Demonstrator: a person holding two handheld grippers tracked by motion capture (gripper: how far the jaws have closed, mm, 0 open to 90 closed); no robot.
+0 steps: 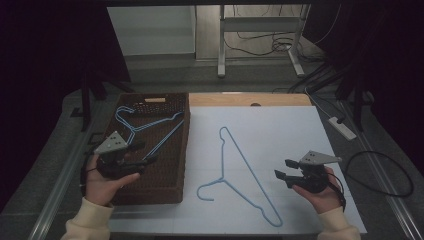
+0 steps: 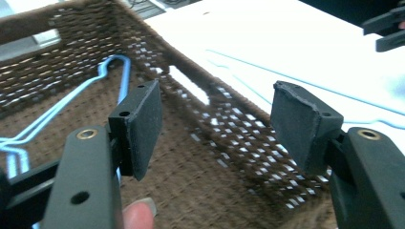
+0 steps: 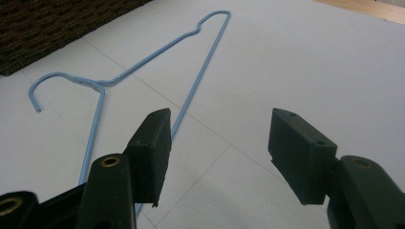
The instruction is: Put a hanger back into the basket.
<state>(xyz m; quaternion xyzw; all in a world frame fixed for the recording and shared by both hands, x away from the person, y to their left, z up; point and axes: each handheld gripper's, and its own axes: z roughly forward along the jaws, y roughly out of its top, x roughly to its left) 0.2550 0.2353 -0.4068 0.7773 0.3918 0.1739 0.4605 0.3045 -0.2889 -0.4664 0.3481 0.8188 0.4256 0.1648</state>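
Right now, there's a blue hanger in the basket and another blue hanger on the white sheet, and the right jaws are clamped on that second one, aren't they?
Not clamped. In the right gripper view the right gripper stands with its jaws open and empty above the sheet, beside the hanger. The rest holds: the other hanger lies in the basket.

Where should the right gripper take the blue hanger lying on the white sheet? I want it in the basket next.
Probably the long straight bar of the hanger on the sheet, which runs toward the right gripper. Come from above with the open jaws across the wire: it lies flat, so only a pinch across the thin bar can catch it.
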